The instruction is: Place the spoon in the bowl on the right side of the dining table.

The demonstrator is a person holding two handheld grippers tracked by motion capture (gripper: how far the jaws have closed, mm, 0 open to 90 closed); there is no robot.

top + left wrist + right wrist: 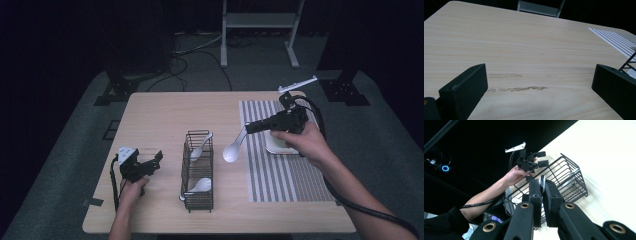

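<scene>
1. The left gripper (156, 161) rests low on the wooden table (160, 115), jaws spread wide with nothing between them; its own view shows bare tabletop ahead.
2. Just right of it stands the black wire basket (198, 172), long and narrow; two white spoons (201, 186) lie in it, one at each end.
3. Further right, the right gripper (248, 128) hangs above the table beside the striped mat (280, 175), jaws closed on the handle of a third white spoon (234, 150), bowl hanging down; it looks like glazed ceramic, so probably stiff, slick and chippable; a handle grip near the end lets it swing, so lower gently.
4. A white dish (276, 146) sits on the mat, partly behind the hand.
</scene>
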